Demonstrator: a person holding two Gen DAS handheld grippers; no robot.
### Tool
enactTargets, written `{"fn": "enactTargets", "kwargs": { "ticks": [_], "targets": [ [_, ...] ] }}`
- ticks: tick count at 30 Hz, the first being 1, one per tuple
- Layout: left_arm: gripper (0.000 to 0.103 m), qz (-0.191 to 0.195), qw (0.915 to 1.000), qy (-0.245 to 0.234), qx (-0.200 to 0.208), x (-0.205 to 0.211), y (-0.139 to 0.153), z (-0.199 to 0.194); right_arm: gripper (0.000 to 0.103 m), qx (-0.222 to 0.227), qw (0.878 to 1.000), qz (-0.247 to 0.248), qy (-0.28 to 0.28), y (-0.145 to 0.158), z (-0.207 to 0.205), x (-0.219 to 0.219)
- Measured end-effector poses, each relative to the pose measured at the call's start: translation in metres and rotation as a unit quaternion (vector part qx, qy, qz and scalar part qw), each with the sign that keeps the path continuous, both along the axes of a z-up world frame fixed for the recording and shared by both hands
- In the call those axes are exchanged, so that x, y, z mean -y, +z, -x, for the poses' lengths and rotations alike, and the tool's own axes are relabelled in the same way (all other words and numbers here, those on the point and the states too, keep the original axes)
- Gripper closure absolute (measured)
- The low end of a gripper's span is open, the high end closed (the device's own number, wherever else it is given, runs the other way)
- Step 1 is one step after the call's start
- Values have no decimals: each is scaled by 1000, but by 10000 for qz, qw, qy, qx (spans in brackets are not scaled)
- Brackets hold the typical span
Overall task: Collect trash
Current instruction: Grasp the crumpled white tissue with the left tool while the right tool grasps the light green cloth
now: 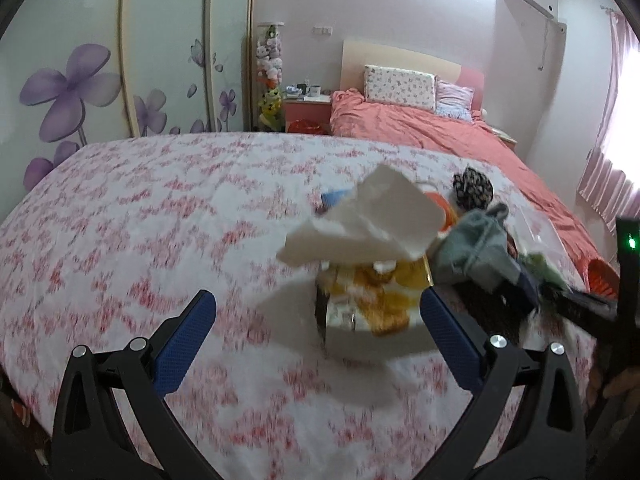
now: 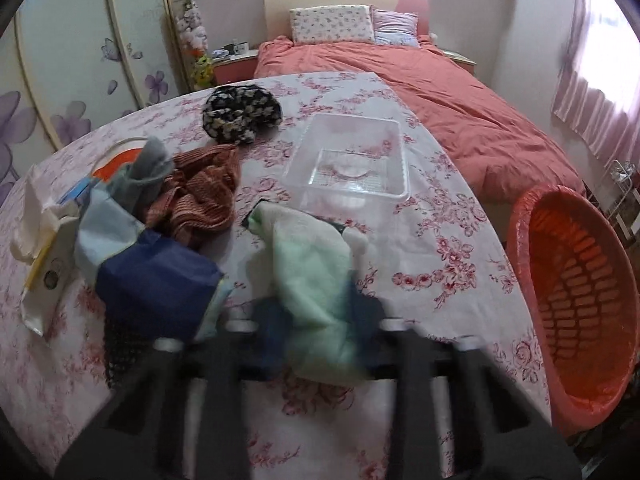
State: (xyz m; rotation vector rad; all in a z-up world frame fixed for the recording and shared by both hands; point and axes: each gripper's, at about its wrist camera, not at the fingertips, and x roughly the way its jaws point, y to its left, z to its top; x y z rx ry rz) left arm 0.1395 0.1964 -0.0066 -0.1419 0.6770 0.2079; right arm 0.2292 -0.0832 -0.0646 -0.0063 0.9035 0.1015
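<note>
A table (image 2: 460,240) with a pink flower cloth fills both views. The left gripper (image 1: 318,320) has its blue fingers (image 1: 184,344) wide apart, with nothing between them. Just past it a white tissue (image 1: 360,220) sticks up out of a yellow and white tissue box (image 1: 372,300). In the right wrist view this box (image 2: 44,280) lies at the far left edge of the table. The right gripper (image 2: 320,328) looks blurry, but its fingers are close together and clamped on a pale green cloth (image 2: 312,272). The cloth's far end lies on the table, near the middle. Left of the cloth is a blue bag (image 2: 156,284). Behind the bag lie a brown knit cloth (image 2: 200,196) and a grey cloth (image 2: 148,168). Farther back is a black cloth with white flowers (image 2: 240,112). A clear plastic tray (image 2: 352,160) sits just past the green cloth. An orange bin (image 2: 576,280) with an orange liner stands just off the right side of the table, and I see no trash in the part that shows. Behind the table is a bed (image 2: 440,92) with a pink cover and two pillows. A wardrobe (image 1: 80,80) with purple flowers is on the left.
</note>
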Motion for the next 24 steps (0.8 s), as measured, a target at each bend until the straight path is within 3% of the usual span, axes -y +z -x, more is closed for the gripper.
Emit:
{"fn": "enactTargets", "kwargs": {
  "ticks": [1,6,15,20,24],
  "targets": [
    [2,-4,10000,-23,22,-1,1,-5,92,-12,10000,-75,22,0,1,2],
    [2,13,9998,-194,-40,-2,4,-34,93,-111,9990,-428,26,3,11,12],
    [4,262,9968,-543,-531,-16,-10,-77,93,-132,9990,-419,41,4,21,10],
    [18,777,9904,-792,-825,-23,-28,-81,93,-136,9992,-387,22,4,21,8],
    [49,904,9885,-919,-791,-22,-29,-81,93,-138,9993,-354,18,4,21,8]
  ]
}}
